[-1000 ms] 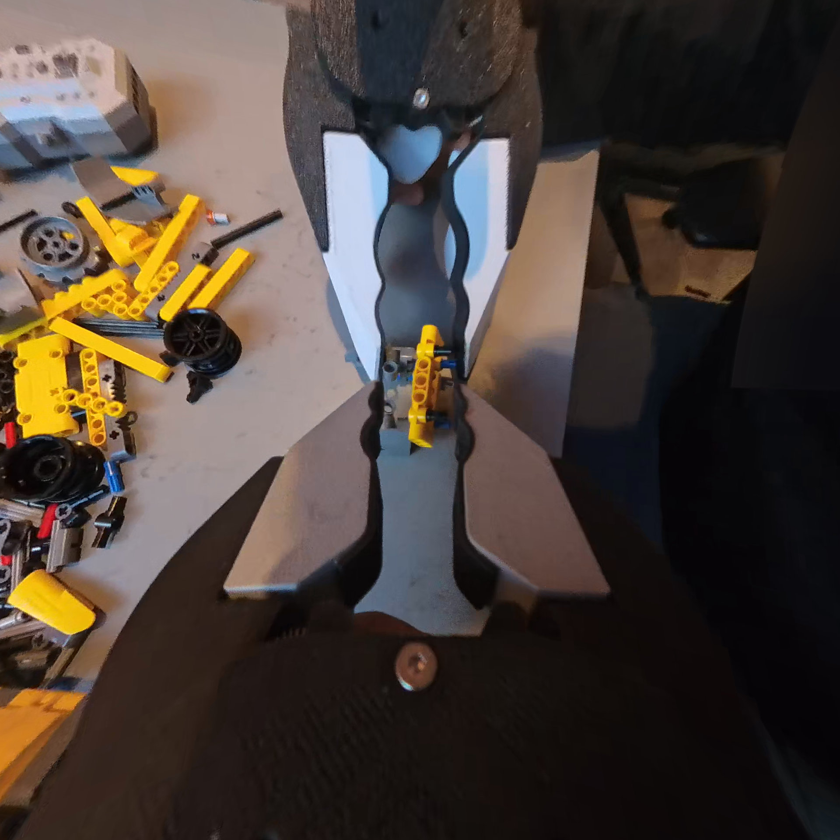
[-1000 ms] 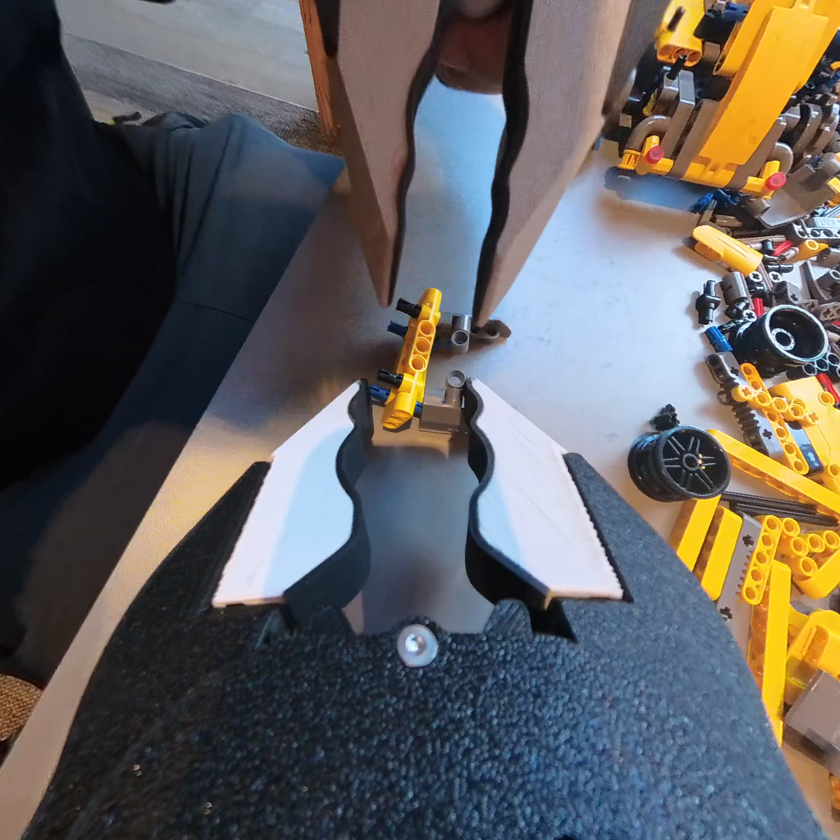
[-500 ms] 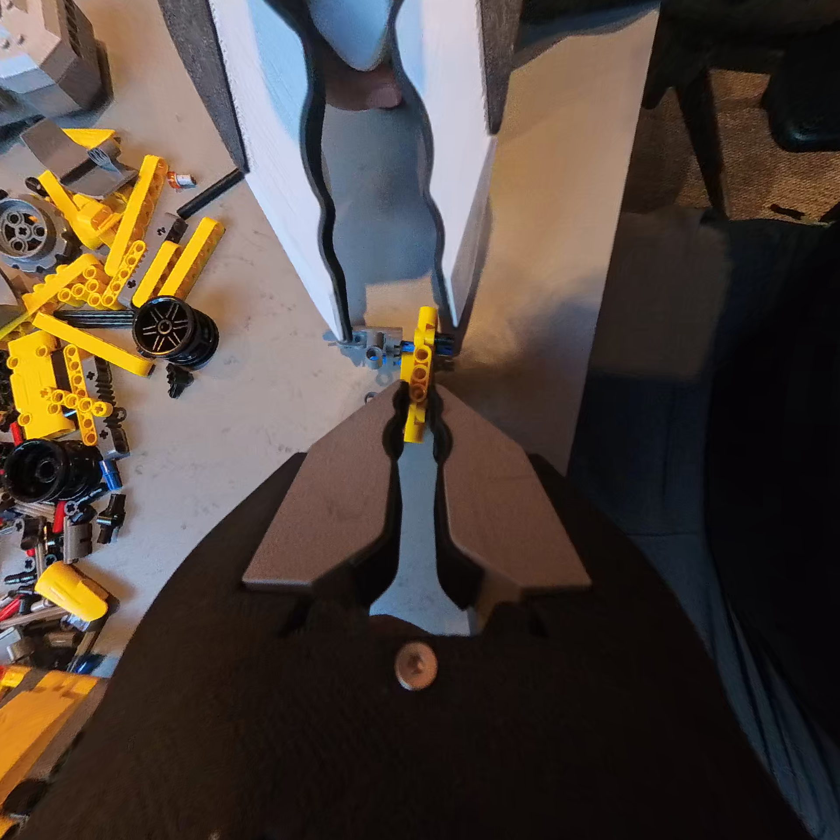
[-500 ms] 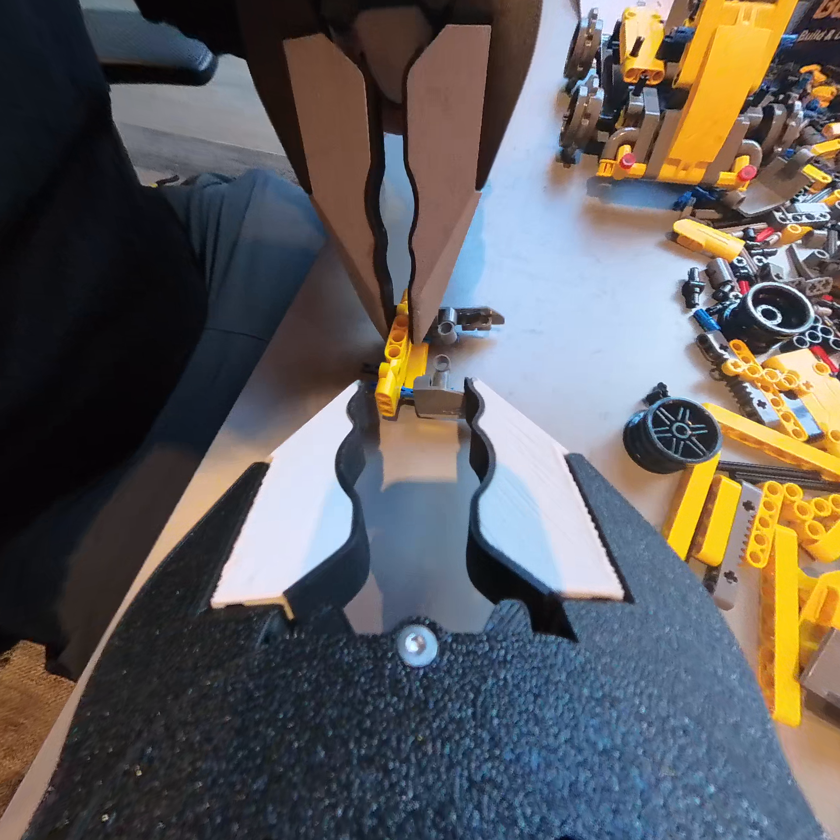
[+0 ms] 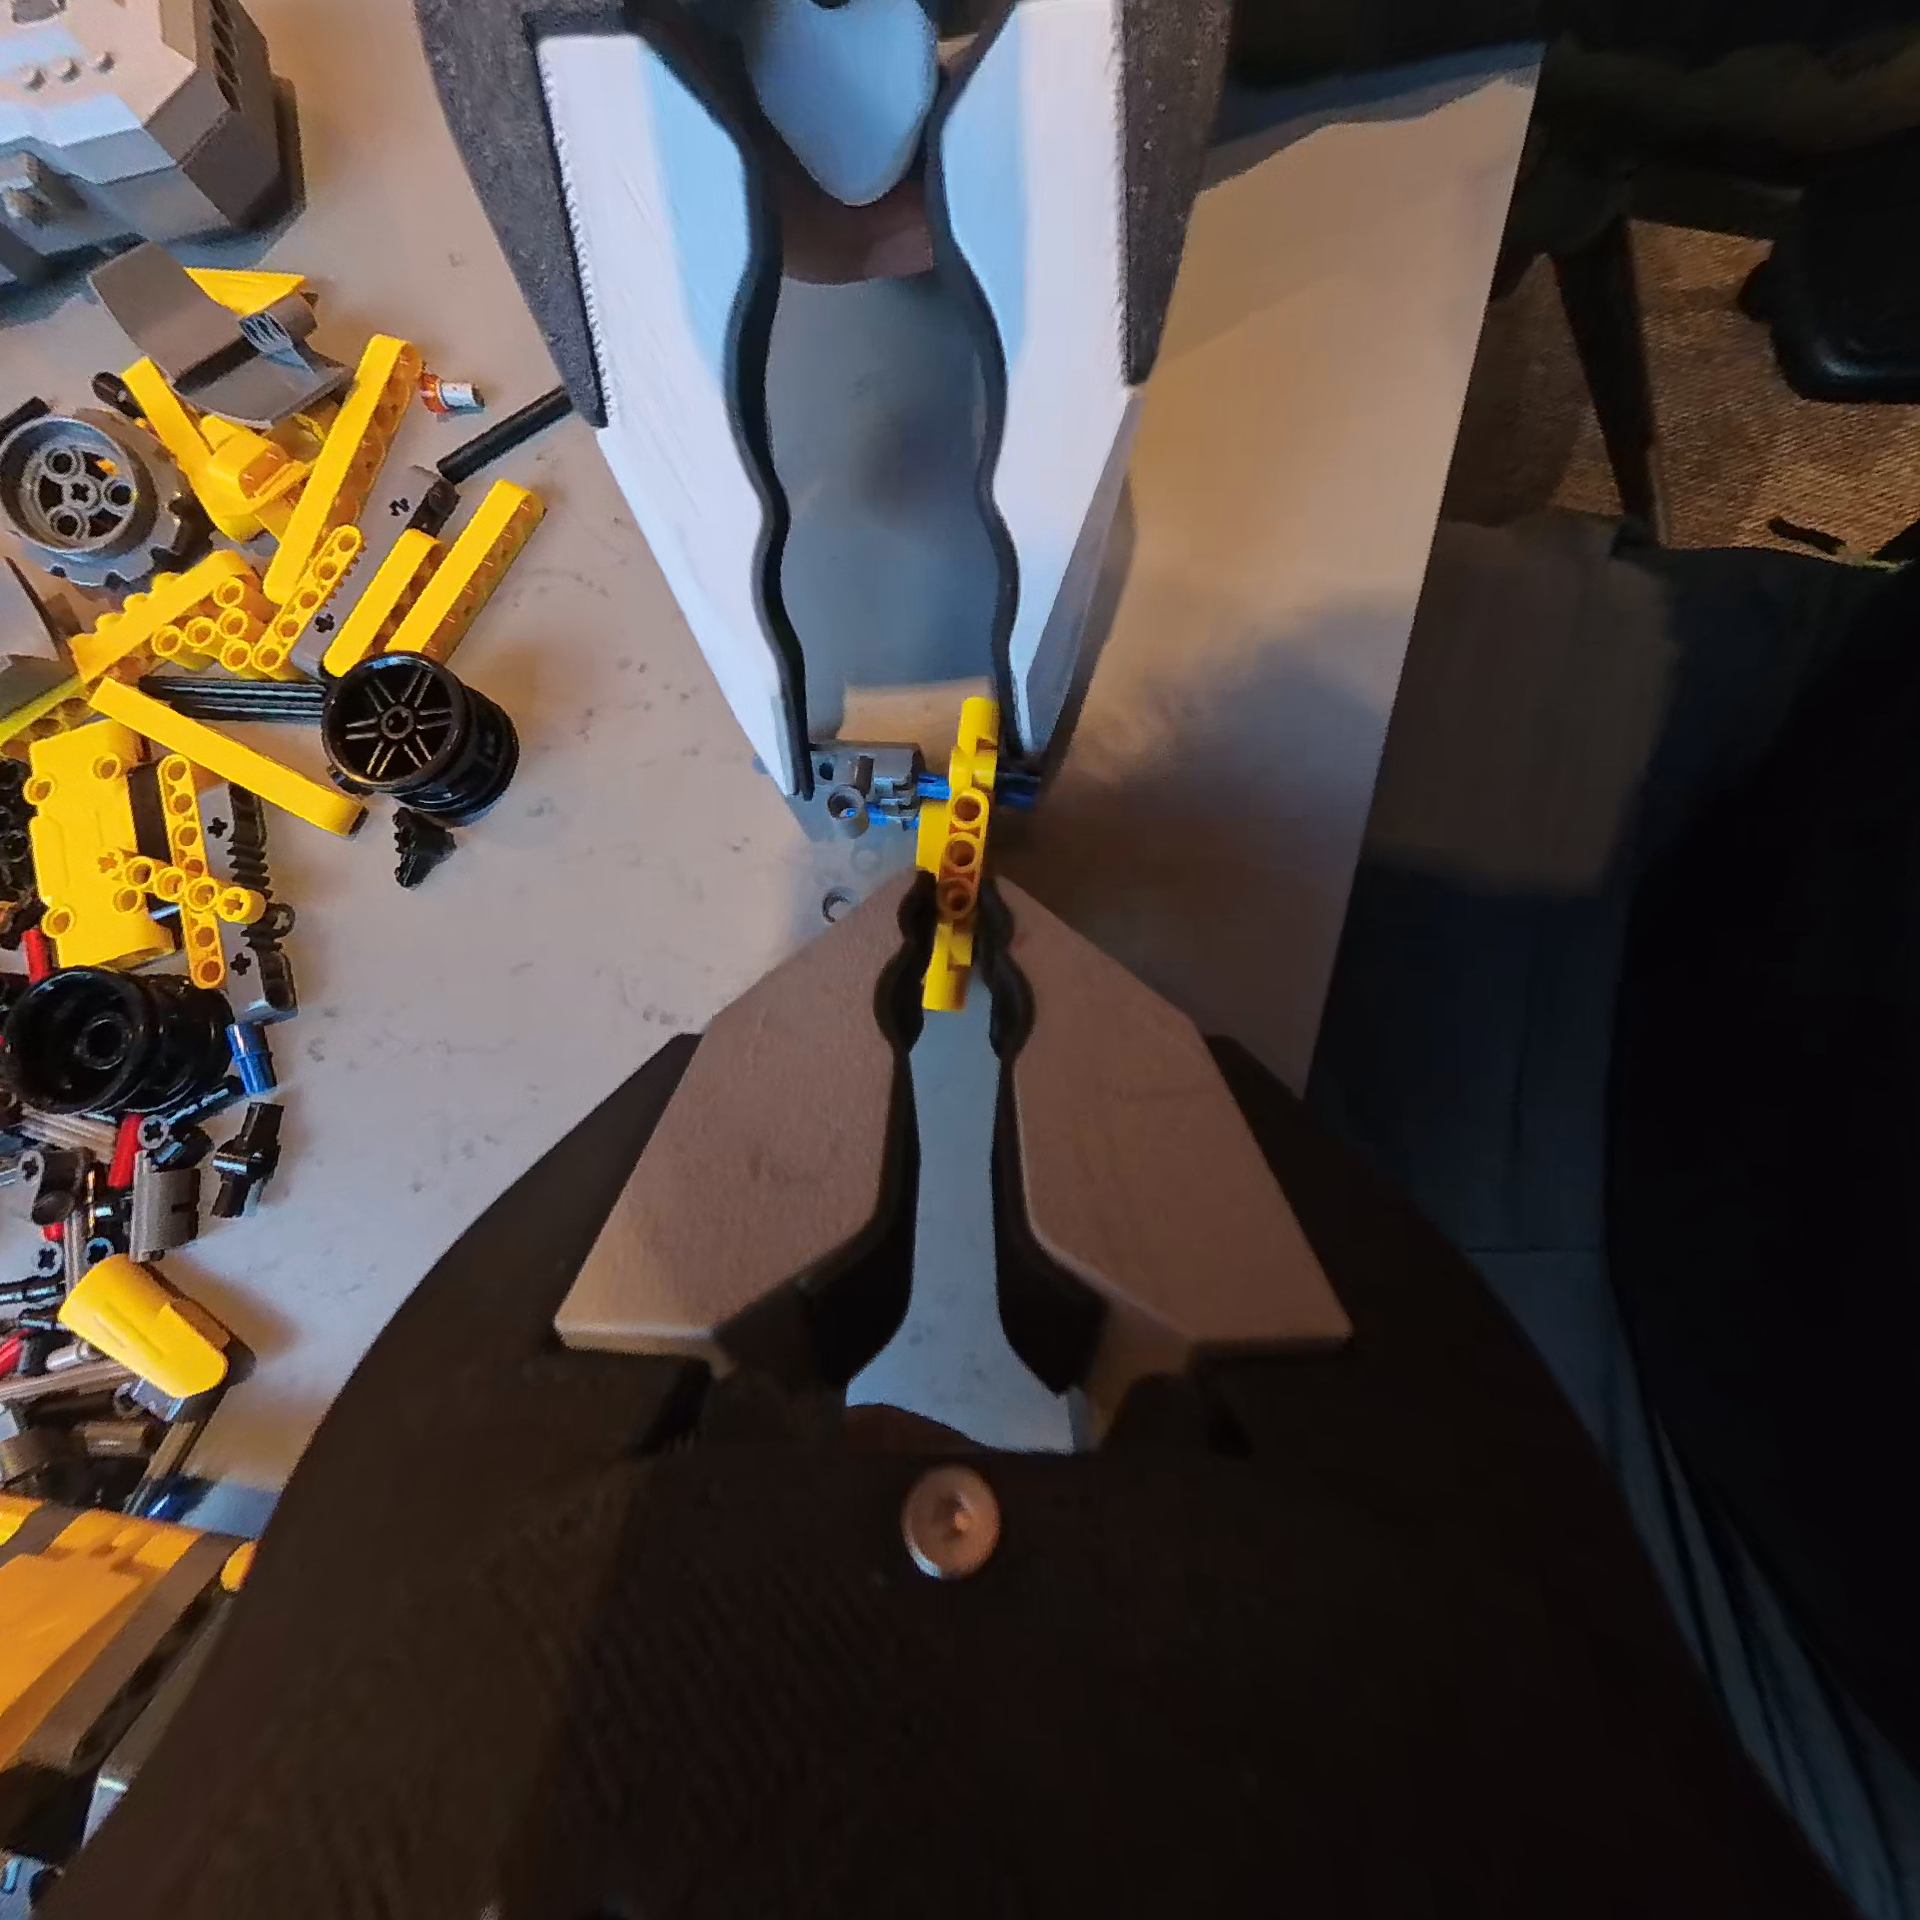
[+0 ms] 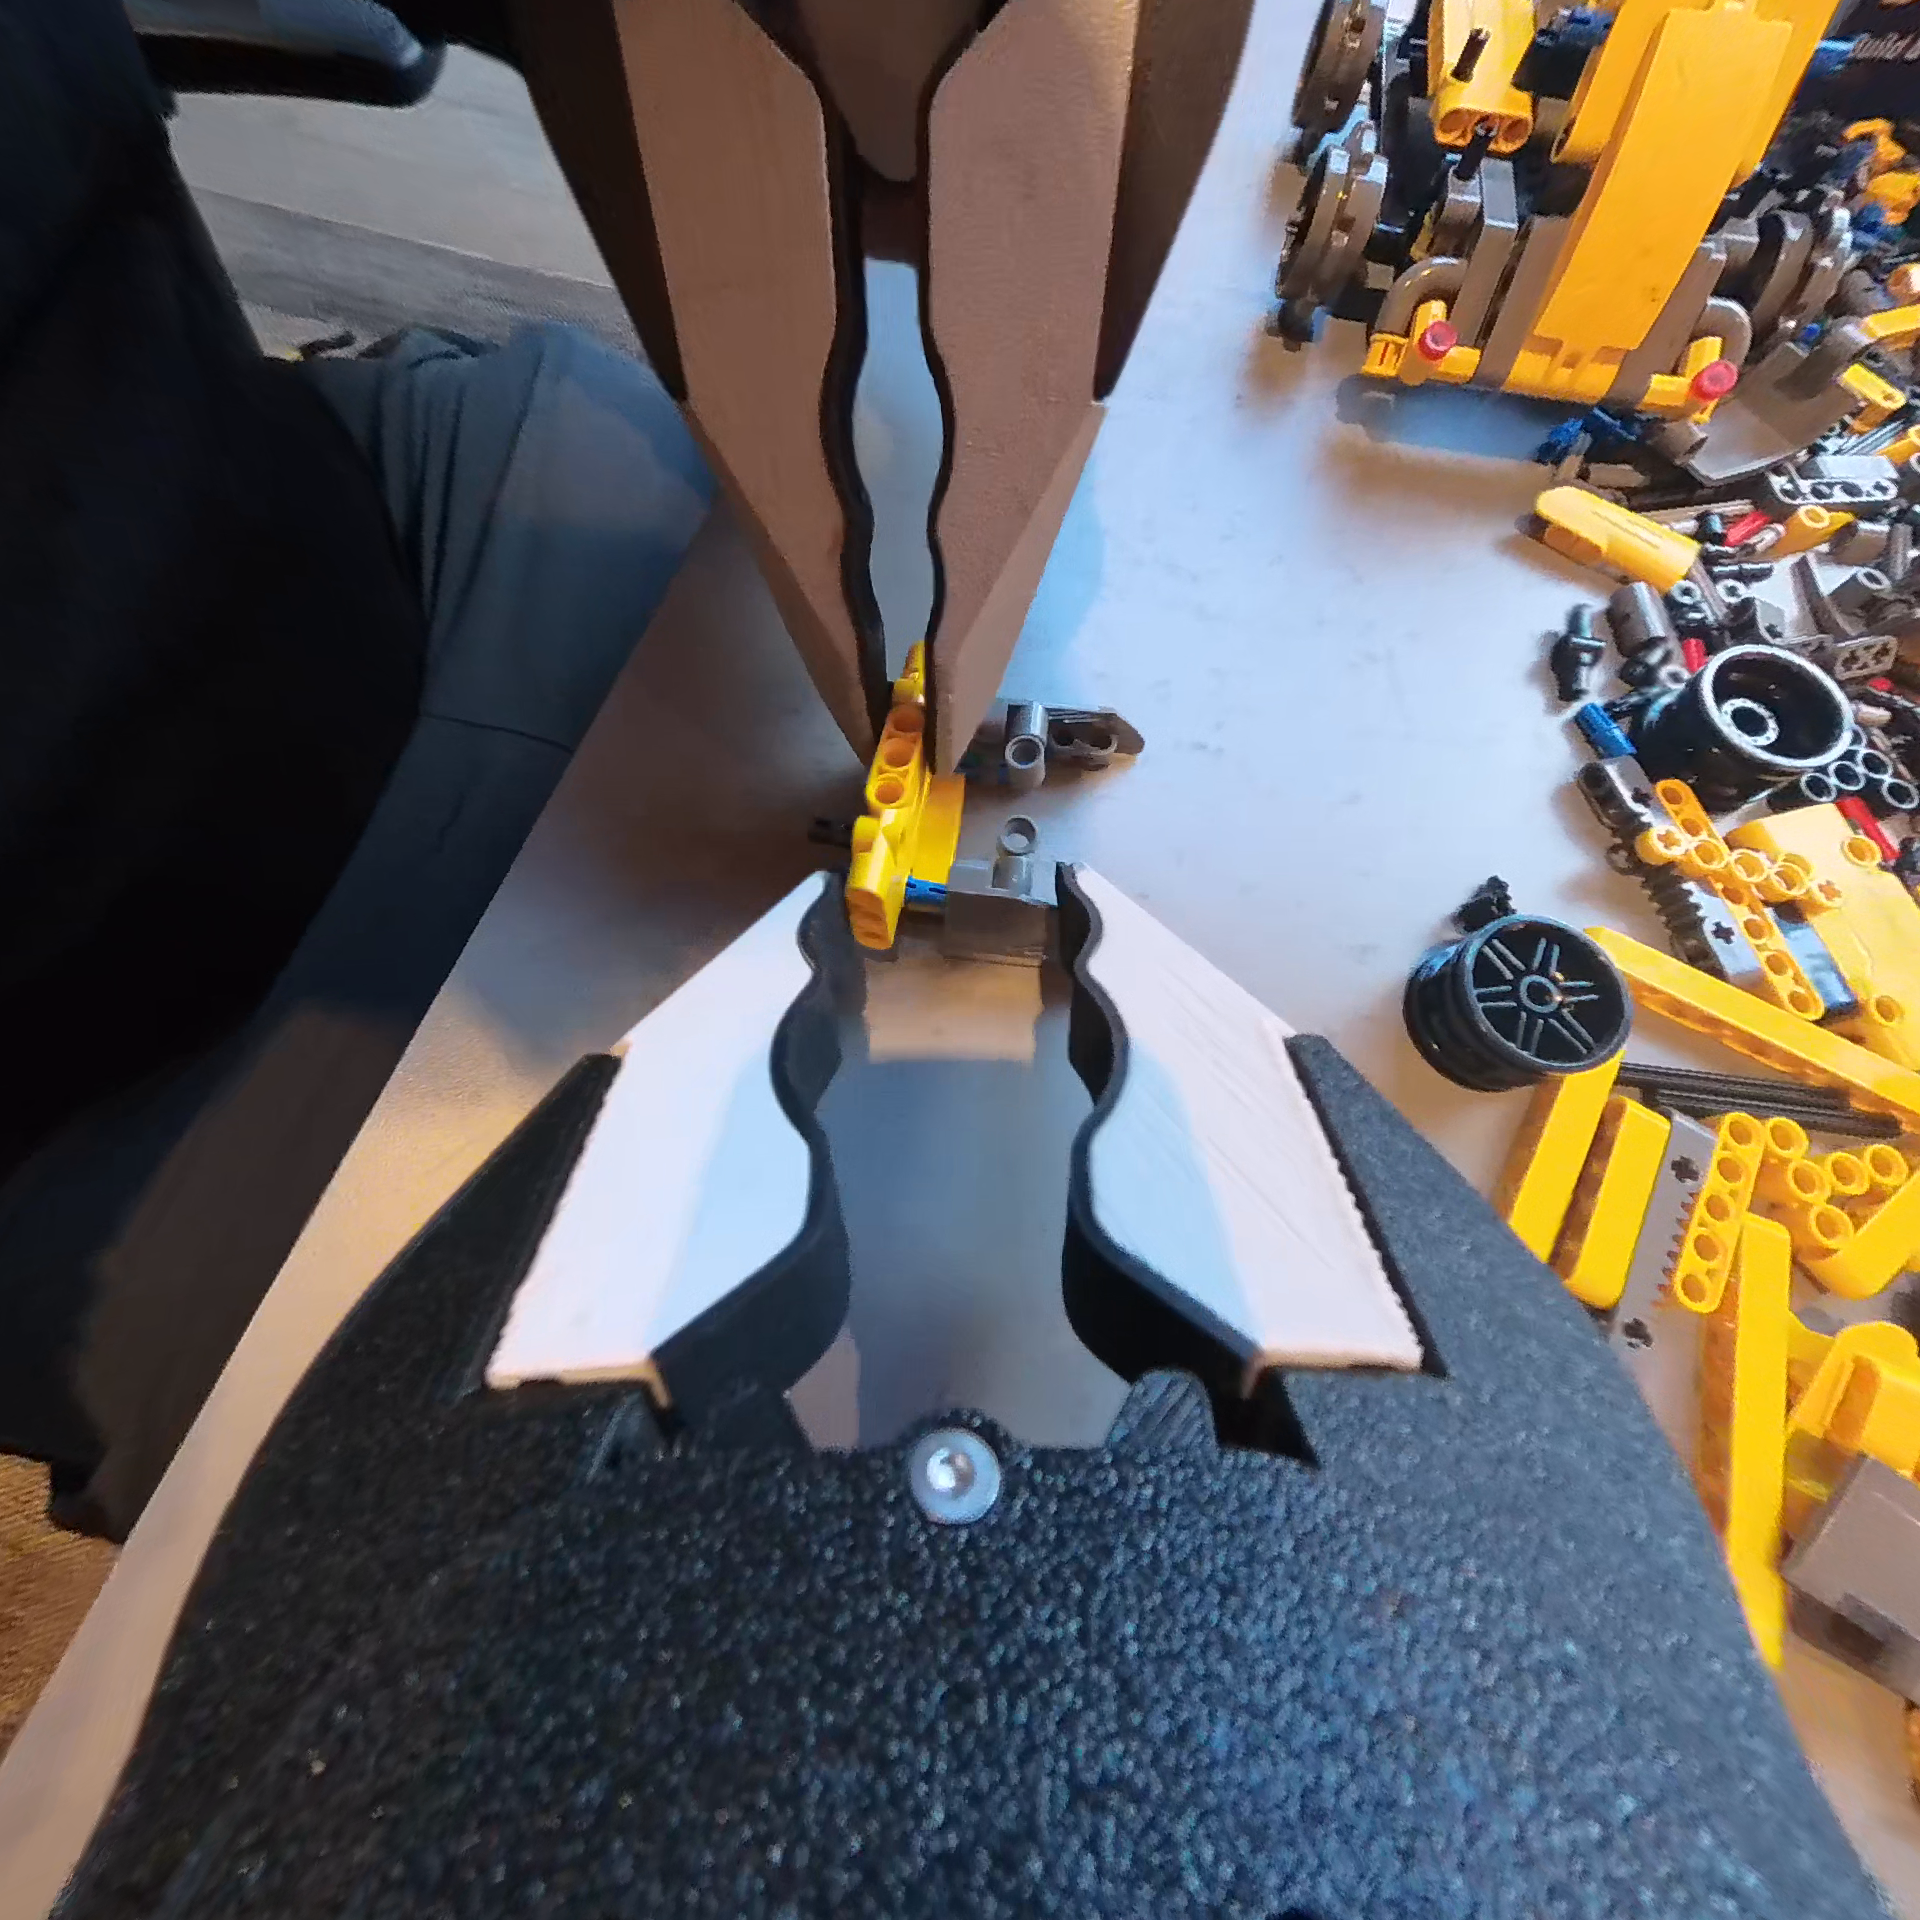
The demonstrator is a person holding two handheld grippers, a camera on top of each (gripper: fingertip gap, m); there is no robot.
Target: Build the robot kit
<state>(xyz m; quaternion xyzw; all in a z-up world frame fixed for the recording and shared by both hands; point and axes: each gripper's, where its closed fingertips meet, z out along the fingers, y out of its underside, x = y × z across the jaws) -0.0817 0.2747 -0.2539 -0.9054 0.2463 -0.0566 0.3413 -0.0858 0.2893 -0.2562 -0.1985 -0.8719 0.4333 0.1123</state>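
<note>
A short yellow holed beam [image 5: 961,831] with blue and black pins is joined to a grey connector block [image 5: 873,774] near the table's edge. My left gripper [image 5: 956,904] is shut on the near end of the beam. In the right wrist view it comes down from above [image 6: 904,727], pinching the beam [image 6: 899,790]. My right gripper [image 6: 945,894] straddles the whole assembly: one finger touches the grey block [image 6: 997,914], the other the beam's pin side. It also shows in the left wrist view [image 5: 909,748], facing my left gripper.
Loose yellow beams, pins and black wheels [image 5: 416,727] [image 6: 1512,997] cover one side of the white table [image 5: 571,987]. A built yellow vehicle [image 6: 1610,208] stands at the back. A loose grey connector [image 6: 1039,743] lies beside the assembly. The table edge [image 5: 1403,727] and a person's leg [image 6: 468,520] are close by. The tips of both grippers are at nearly the same place. Left tips and right tips are each some 20 cm from the built yellow vehicle [image 6: 1610,208].
My left gripper was open around the assembly a second ago. It has closed on the yellow beam's end and stays there. The right gripper's gap has not changed.
</note>
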